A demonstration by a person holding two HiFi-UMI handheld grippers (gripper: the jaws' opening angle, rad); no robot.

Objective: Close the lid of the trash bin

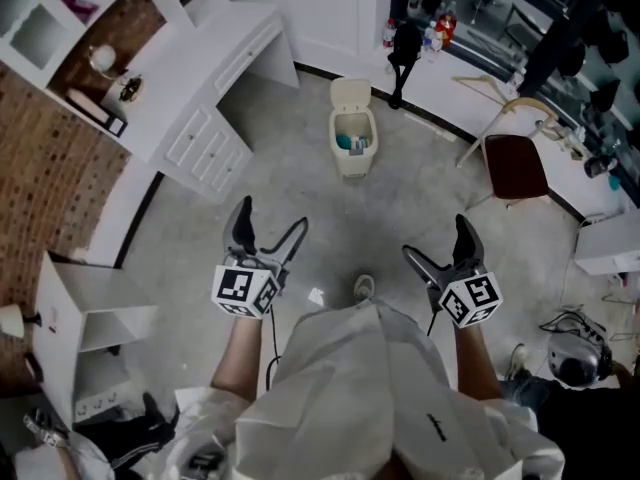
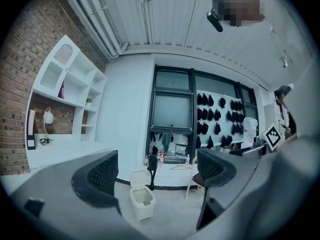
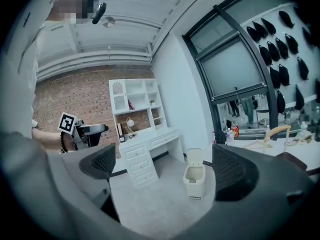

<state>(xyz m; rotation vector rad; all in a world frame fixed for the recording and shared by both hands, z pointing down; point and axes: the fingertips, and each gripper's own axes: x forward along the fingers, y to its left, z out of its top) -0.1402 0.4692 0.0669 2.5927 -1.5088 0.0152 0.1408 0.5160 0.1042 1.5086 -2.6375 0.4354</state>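
Observation:
A small cream trash bin (image 1: 353, 143) stands on the grey floor ahead of me, its lid (image 1: 350, 94) tipped up and back, something teal inside. It also shows between the jaws as the bin (image 2: 142, 202) in the left gripper view and the bin (image 3: 194, 179) in the right gripper view, still far off. My left gripper (image 1: 268, 236) and right gripper (image 1: 435, 245) are held side by side near my body, both open and empty, well short of the bin.
A white desk with drawers and shelves (image 1: 210, 98) stands left of the bin. A wooden chair with a dark red seat (image 1: 515, 163) is to the right. A low ledge with bottles (image 1: 435, 33) runs behind the bin. A white side table (image 1: 85, 313) sits at my left.

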